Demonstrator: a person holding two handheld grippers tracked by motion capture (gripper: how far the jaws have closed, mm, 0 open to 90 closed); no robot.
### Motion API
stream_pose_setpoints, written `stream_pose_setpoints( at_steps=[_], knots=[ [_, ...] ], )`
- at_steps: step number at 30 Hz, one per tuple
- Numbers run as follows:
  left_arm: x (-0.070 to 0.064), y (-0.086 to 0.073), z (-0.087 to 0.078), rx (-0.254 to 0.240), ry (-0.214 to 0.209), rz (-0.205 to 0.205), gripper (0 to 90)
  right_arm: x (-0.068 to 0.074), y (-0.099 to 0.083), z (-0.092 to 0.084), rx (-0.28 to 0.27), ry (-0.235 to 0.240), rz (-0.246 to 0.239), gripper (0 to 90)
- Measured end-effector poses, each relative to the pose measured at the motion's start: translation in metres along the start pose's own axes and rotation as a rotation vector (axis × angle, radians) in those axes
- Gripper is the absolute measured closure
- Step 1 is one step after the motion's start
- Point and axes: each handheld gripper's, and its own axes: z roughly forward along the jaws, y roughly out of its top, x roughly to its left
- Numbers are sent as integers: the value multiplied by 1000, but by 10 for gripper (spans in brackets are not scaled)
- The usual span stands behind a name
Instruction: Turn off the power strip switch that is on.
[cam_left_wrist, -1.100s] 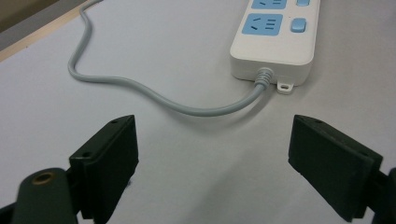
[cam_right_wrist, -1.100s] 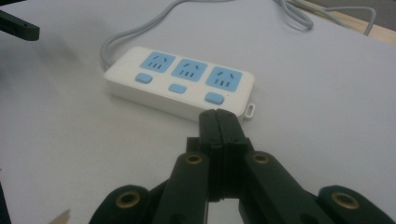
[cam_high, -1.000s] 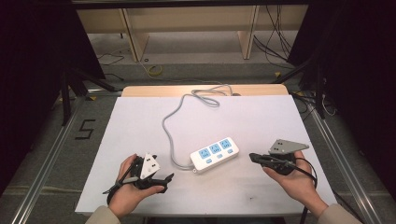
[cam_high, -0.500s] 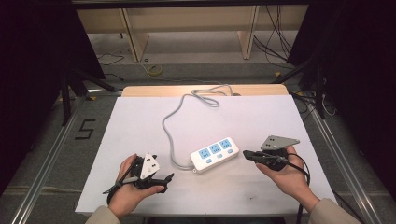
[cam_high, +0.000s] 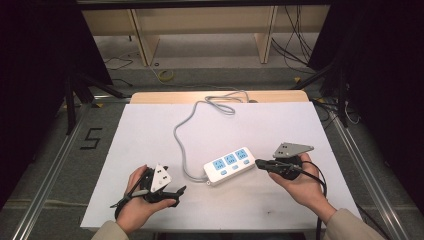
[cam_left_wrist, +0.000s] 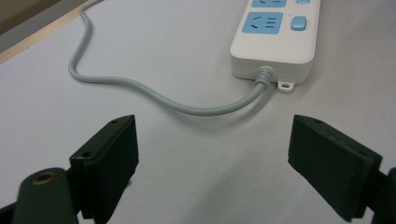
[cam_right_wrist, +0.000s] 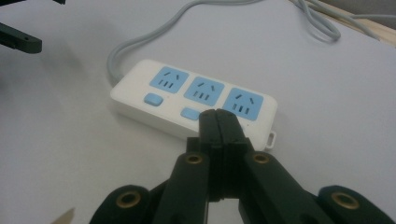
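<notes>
The white plastic three-socket power strip with blue socket faces (cam_high: 230, 165) lies at the centre of the white counter (cam_high: 150, 130), its grey cable (cam_high: 182, 150) trailing toward twelve o'clock. The right hand-held gripper (cam_high: 258, 163), jaws pressed together and empty, sits at the strip's three o'clock end. The left hand-held gripper (cam_high: 181, 189), jaws spread apart and empty, rests at its eight o'clock, near the cable end.

The power strip (cam_high: 230, 165) lies near the middle of the table (cam_high: 280, 125). Its cable (cam_high: 182, 135) runs from its left end to the far edge. The left gripper (cam_high: 172, 192) lies to its near left, the right gripper (cam_high: 260, 163) just right.
</notes>
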Motion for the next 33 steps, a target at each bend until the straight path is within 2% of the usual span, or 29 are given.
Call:
stream_pose_setpoints(
  at_steps=[33],
  knots=[
    [-1,0,0,1,2,9,157,3,13,24,47,31,-12,900]
  ],
)
